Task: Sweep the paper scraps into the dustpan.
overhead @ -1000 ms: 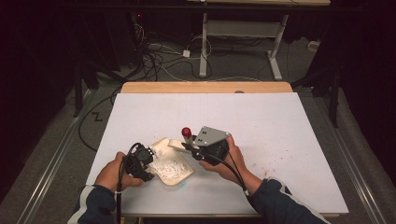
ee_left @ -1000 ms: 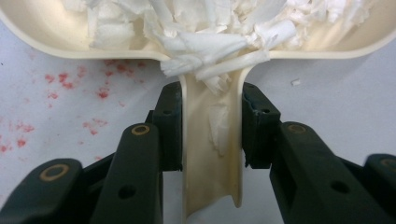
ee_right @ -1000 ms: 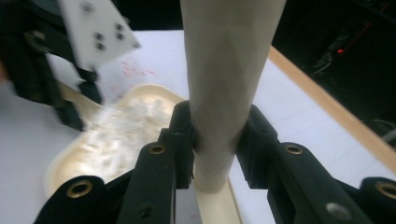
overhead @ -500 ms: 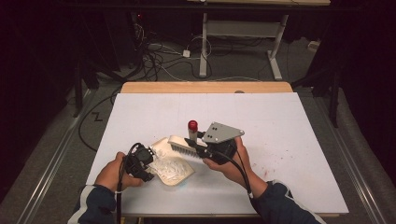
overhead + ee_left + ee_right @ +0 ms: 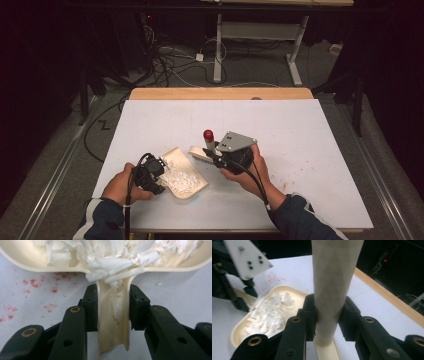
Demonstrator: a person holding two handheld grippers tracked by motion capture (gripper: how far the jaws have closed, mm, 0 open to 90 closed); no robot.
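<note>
Cream plastic on both sides: our left gripper (image 5: 156, 172) is clenched on the handle of the dustpan (image 5: 186, 172), its jaws pressing that narrow handle from either side in the left gripper view, while our right gripper (image 5: 212, 156) is clamped on the stem of the small brush (image 5: 201, 152) with the red knob. The dustpan sits near the front edge of the table (image 5: 310, 150), left of centre, holding a heap of white paper shreds (image 5: 180, 178).

What the coming move turns on, we judge, is how the brush lies against the pan's mouth. Its head hangs just off the pan's far right rim, apart from it or barely touching — we cannot tell which. The brush's long axis stands nearly upright between our jaws, and the pan's long axis runs from our left hand (image 5: 120, 184) away toward the brush, so our right hand (image 5: 250, 172) is the nearer one for any sweep inward.
</note>
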